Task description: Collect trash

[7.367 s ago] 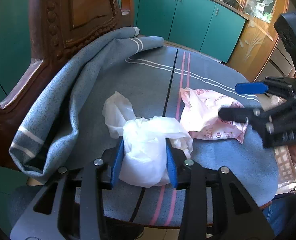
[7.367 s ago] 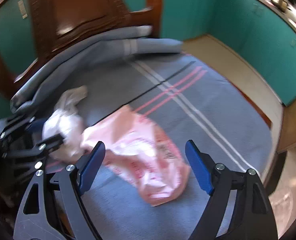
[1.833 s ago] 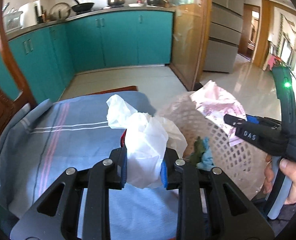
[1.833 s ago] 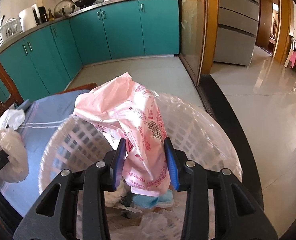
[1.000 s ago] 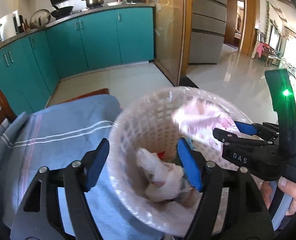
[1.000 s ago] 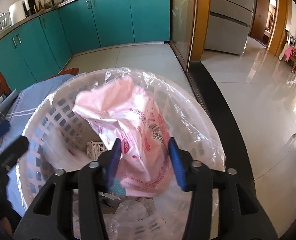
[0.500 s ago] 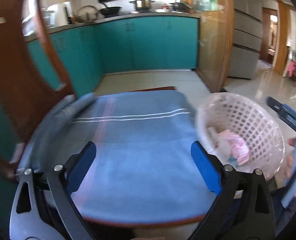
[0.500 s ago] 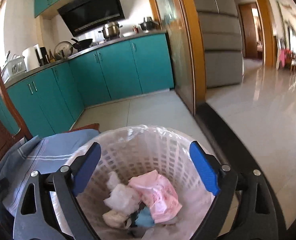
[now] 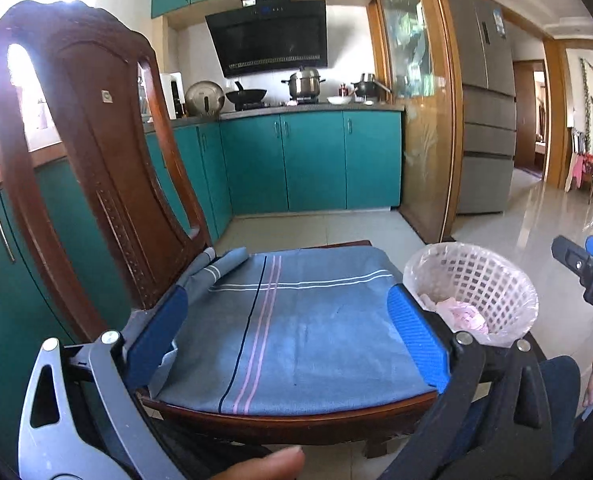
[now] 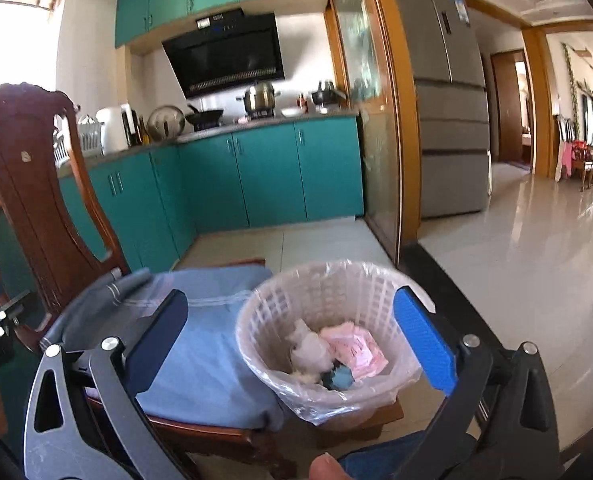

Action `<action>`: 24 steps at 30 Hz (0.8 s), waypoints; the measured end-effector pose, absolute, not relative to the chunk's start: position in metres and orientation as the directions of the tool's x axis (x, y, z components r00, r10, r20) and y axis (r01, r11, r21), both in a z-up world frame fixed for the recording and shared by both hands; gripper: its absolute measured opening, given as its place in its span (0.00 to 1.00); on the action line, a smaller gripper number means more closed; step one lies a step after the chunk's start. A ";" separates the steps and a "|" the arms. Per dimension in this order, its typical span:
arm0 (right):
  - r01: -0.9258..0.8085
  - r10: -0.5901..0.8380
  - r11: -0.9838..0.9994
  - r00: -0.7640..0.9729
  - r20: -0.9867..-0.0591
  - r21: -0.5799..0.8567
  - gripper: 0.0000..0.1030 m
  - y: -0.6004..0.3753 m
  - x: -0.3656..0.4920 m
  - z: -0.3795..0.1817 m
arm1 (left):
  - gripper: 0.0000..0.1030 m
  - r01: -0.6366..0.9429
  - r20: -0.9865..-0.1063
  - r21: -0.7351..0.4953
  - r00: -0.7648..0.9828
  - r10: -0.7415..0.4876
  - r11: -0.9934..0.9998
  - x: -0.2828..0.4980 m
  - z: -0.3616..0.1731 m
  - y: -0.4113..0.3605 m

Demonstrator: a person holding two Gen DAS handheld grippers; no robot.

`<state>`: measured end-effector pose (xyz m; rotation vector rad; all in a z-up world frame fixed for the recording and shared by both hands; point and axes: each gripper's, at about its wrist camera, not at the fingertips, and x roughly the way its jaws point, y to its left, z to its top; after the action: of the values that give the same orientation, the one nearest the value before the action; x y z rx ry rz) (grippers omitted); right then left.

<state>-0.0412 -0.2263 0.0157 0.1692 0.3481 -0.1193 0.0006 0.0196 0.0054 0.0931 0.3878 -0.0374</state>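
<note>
A white lattice basket [image 10: 320,292] lined with clear plastic stands to the right of the chair seat; it also shows in the left wrist view [image 9: 480,272]. Inside lie a pink printed bag [image 10: 354,350], a white crumpled bag [image 10: 308,346] and a blue scrap [image 10: 342,378]. The pink bag shows in the left wrist view [image 9: 462,314]. My left gripper [image 9: 286,330] is open and empty above the blue-grey cloth [image 9: 296,320] on the seat. My right gripper [image 10: 290,334] is open and empty, held back above the basket.
A carved wooden chair back [image 9: 96,152] rises at the left. Teal cabinets [image 9: 312,164] with pots on the counter line the far wall. A grey fridge [image 10: 448,120] and shiny tiled floor [image 10: 536,240] lie to the right.
Both grippers have let go of their bags, which now lie in the basket. Both have pulled back and risen, jaws wide open.
</note>
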 end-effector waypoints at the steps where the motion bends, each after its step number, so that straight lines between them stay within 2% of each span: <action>1: 0.147 -0.093 0.980 0.936 -0.340 0.136 0.97 -0.223 -0.044 0.019 | 0.97 0.056 -0.376 0.080 0.926 -0.021 0.995 -0.001 0.007 0.021; 9: 0.138 -0.130 0.990 0.945 -0.300 0.006 0.97 -0.181 -0.064 0.030 | 0.97 0.066 -0.332 0.059 0.942 -0.043 0.996 -0.026 0.018 0.032; 24: 0.160 -0.161 0.987 0.952 -0.261 -0.023 0.97 -0.164 -0.089 0.044 | 0.97 0.081 -0.322 0.041 0.945 -0.064 0.996 -0.037 0.019 0.035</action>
<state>-0.0892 -0.1643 0.0440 -0.0016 0.2651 -0.1631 -0.0366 0.0354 0.0193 0.0538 0.3264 -0.0739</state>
